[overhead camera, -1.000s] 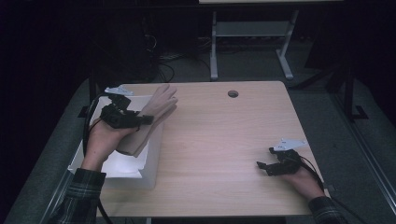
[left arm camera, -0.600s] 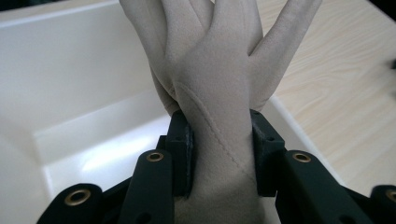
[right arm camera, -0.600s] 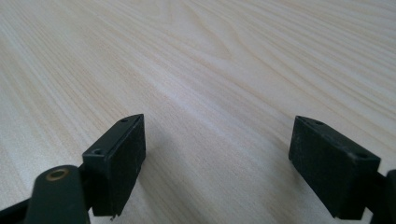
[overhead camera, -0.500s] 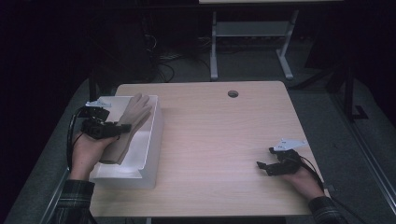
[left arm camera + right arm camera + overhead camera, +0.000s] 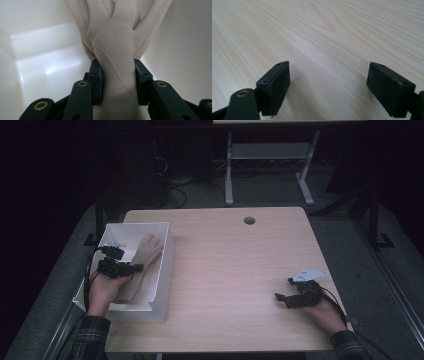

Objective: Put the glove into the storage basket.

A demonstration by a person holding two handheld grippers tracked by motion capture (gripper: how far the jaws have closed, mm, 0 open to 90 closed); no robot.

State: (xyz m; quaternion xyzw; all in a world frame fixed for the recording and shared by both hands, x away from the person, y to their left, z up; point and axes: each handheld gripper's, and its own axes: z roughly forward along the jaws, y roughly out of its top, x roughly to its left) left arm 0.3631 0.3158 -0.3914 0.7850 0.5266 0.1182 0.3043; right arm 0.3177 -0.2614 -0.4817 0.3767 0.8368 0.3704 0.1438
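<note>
At the left of the high view, the left gripper [image 5: 131,268] was clamped around the wrist of a beige glove [image 5: 141,261], holding it inside the white box [image 5: 163,270]. At lower right, the right gripper [image 5: 281,298] rested on the tabletop [image 5: 235,270], jaws wide apart and holding nothing.

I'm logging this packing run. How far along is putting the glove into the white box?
Mostly done: the beige glove is already inside the white box, with the left gripper lowered in with it. In hand: its jaws are clamped on the glove's cuff. Left: let go and lift the gripper out. The right gripper rests open on the table, holding nothing.
</note>
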